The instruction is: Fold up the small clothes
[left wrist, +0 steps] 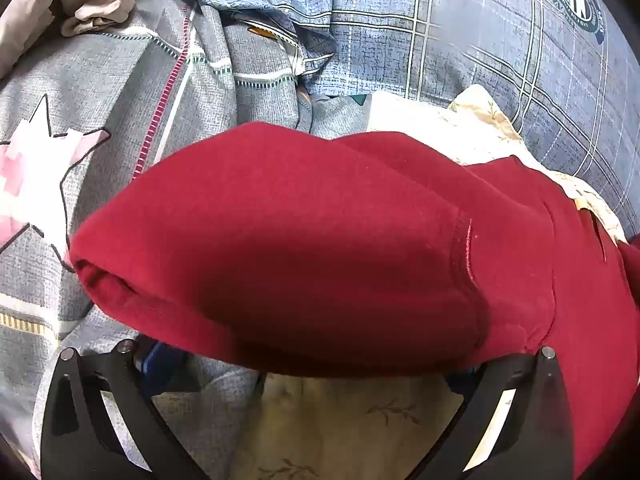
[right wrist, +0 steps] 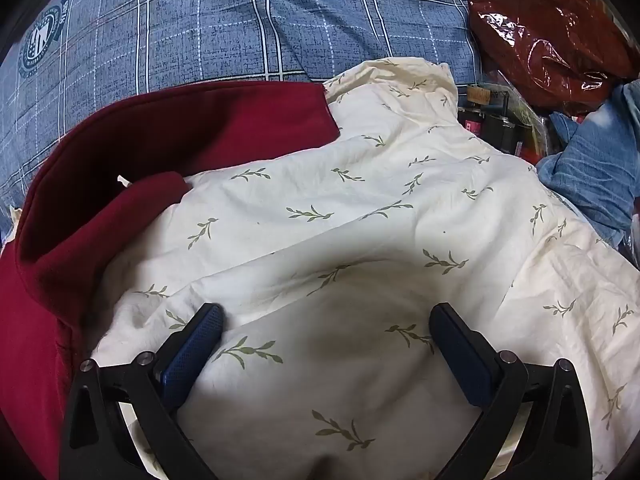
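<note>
A dark red fleece garment [left wrist: 304, 248] lies bunched on the bed and fills the middle of the left wrist view. My left gripper [left wrist: 312, 364] stands open below it. The garment's lower edge covers the fingertips, and only a bit of the left blue pad [left wrist: 160, 364] shows. In the right wrist view the same red garment [right wrist: 80, 216] lies along the left side, partly on a cream cloth with green sprigs [right wrist: 360, 208]. My right gripper [right wrist: 326, 320] hangs open over that cream cloth, with both blue pads [right wrist: 192, 352] apart and nothing pinched between them.
Blue plaid bedding [right wrist: 240, 20] spreads behind. A grey quilt with a pink star [left wrist: 60, 168] lies left, with a beige garment [left wrist: 92, 4] at the far left corner. A shiny red plastic bag [right wrist: 544, 36], a denim cloth [right wrist: 592, 176] and dark containers [right wrist: 496, 124] crowd the right.
</note>
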